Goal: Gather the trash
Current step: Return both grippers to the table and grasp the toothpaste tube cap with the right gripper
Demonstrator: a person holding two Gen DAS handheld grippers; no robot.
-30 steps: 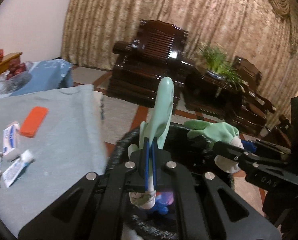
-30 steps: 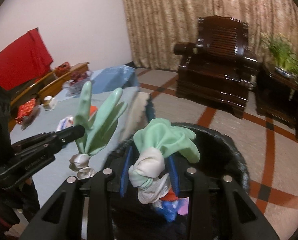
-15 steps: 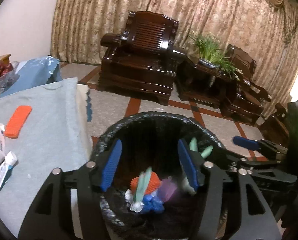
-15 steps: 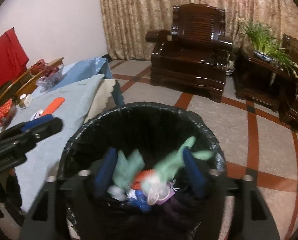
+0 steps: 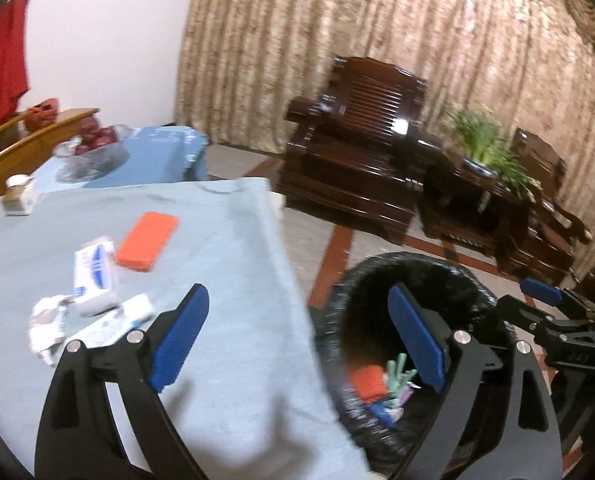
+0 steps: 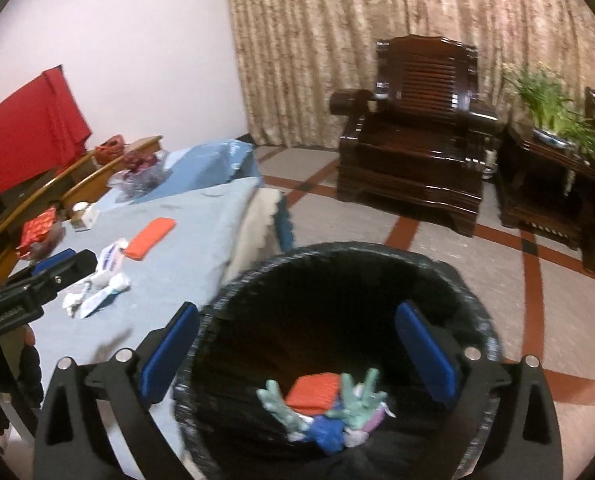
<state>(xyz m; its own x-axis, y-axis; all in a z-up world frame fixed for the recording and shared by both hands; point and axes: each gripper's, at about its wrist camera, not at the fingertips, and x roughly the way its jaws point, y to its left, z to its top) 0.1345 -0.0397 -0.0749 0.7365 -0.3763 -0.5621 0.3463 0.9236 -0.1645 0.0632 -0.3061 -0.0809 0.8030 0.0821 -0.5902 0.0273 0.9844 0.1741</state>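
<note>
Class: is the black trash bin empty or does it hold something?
Not empty: the trash bin holds green gloves and an orange item at its bottom.

Left gripper (image 5: 297, 336): jaws spread wide, blue pads (image 5: 181, 340) far apart, nothing between them. Right gripper (image 6: 297, 356): jaws likewise spread wide, pads (image 6: 427, 356) empty. In the left wrist view the right gripper's tip sits at far right; in the right wrist view the left gripper's tip sits at far left.
</note>
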